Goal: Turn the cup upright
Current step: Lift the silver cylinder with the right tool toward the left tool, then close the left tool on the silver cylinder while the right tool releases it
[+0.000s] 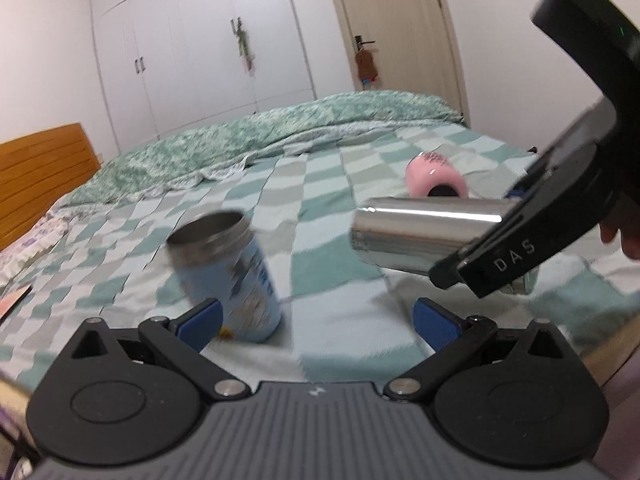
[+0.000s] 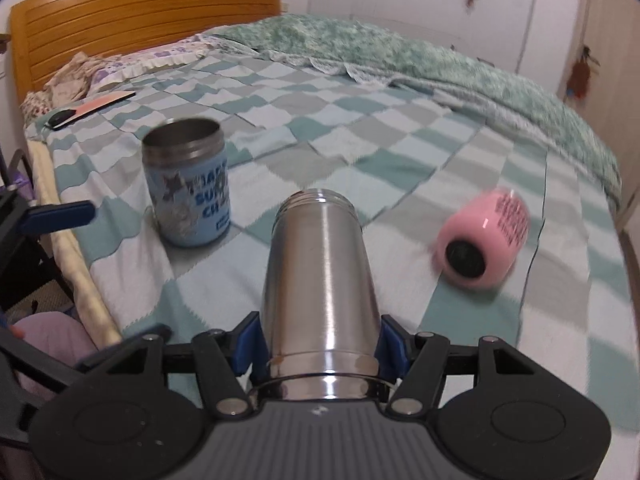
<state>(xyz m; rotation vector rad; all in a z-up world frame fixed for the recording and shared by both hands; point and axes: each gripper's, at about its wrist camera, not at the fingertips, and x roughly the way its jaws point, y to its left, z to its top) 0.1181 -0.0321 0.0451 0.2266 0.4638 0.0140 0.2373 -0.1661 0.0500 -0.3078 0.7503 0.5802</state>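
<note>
So the right gripper [image 2: 320, 344] is clamping a silver steel cup [image 2: 320, 280] down near its base, blue pads [image 2: 249, 346] pressing in on both sides. The cup is lying roughly horizontal in the air above the checkered bedspread [image 2: 360, 140], its threaded mouth pointing away from the gripper. From the left wrist view you're seeing the same steel cup [image 1: 424, 236] sideways on, mouth facing left, with the right gripper [image 1: 500, 252] coming in from the right edge.

The left gripper [image 1: 316, 320] is sitting wide open with nothing between its blue pads [image 1: 436, 320], hanging low over the bed.

A blue printed cup [image 2: 188, 184] is standing upright on the bedspread off to the left, mouth up. A pink cup [image 2: 484, 236] is lying on its side to the right, dark bottom facing the camera, well apart from the other two. Both are looking a bit motion-blurred. A wooden headboard [image 2: 144, 16] and a green quilt [image 2: 440, 64] are sitting at the back.
</note>
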